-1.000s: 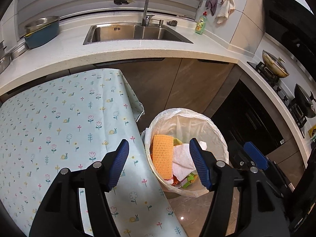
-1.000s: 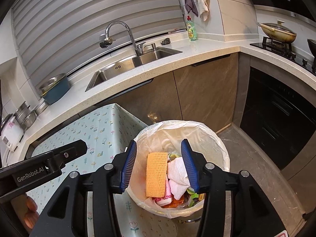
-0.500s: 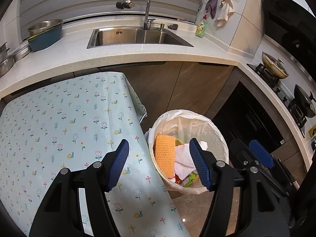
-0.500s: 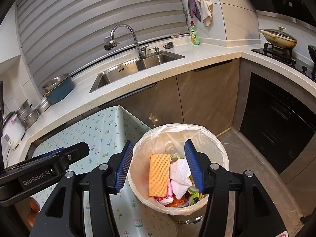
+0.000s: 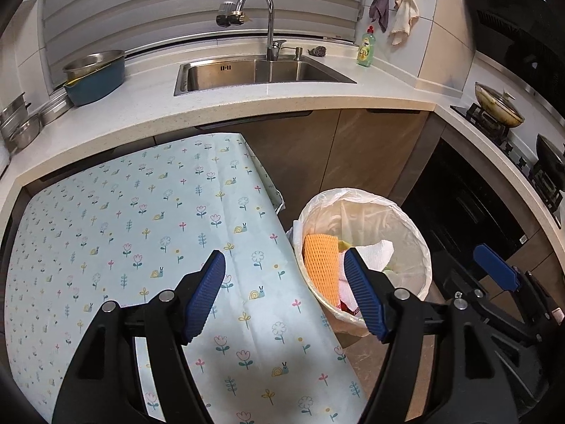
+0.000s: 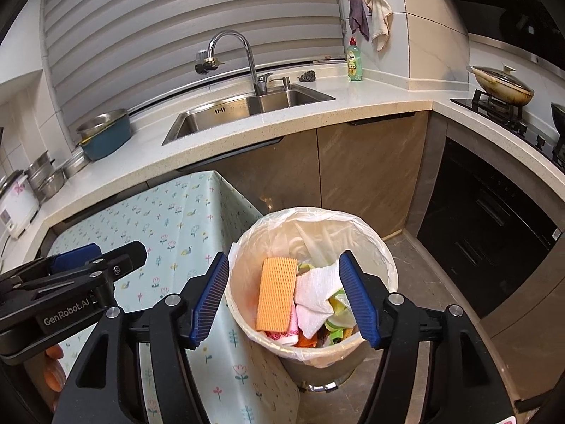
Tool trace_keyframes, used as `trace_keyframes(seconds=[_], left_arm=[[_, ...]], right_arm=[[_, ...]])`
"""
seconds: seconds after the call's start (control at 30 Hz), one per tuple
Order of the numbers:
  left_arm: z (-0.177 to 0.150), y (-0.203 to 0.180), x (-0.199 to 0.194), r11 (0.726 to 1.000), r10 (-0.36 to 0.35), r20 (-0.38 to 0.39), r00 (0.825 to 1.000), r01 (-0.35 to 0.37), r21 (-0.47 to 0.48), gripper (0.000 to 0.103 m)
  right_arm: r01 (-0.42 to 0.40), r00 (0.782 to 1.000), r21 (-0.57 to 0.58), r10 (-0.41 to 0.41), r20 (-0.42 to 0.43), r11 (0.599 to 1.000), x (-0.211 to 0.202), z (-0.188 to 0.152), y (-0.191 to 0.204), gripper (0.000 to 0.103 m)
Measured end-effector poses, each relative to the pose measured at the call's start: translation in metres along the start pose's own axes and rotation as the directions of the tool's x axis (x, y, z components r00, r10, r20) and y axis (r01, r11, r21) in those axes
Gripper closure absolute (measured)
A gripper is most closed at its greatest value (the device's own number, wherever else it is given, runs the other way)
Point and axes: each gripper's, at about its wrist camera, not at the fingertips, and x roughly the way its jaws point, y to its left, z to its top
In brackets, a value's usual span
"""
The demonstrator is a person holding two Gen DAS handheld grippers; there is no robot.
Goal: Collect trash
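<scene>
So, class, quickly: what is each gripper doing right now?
Left gripper: open, holding nothing.
Right gripper: open, jaws just widened, empty above the trash bin.

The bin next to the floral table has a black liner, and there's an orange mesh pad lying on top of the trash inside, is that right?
Not quite: the bin has a clear whitish liner, not black. The right wrist view shows it. The orange mesh pad does lie on top of the trash, and the bin stands beside the floral table.

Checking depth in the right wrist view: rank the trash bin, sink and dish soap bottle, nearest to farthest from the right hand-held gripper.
1. Trash bin, just below the open right hand-held gripper.
2. Sink, set in the counter beyond.
3. Dish soap bottle, back by the wall.
</scene>
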Motion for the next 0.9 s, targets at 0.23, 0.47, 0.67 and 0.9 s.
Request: trace_keyframes(seconds=[0.23,0.47,0.67,0.9], left_arm=[[-0.015,0.002,-0.006,0.998,0.047,0.007,0.999,-0.047,0.04,0.034],[-0.031,0.006,-0.009,0.994,0.088,0.004,0.996,-0.088,0.064,0.03],[-0.042,0.011,-0.014,0.991,0.123,0.011,0.992,-0.124,0.058,0.02],[-0.051,0.013,-0.018,0.986,0.153,0.017,0.988,-0.153,0.068,0.019]], right_arm=[[0.01,1.0,-0.039,-0.011,-0.022,0.999,-0.007,-0.014,0.008,0.028],[0.022,0.999,-0.061,-0.024,-0.03,0.998,-0.013,-0.028,0.011,0.019],[0.042,0.998,-0.079,-0.046,-0.044,0.996,-0.018,-0.038,0.01,0.019],[0.047,0.996,-0.088,-0.053,-0.069,0.995,-0.018,-0.046,0.007,0.008]])
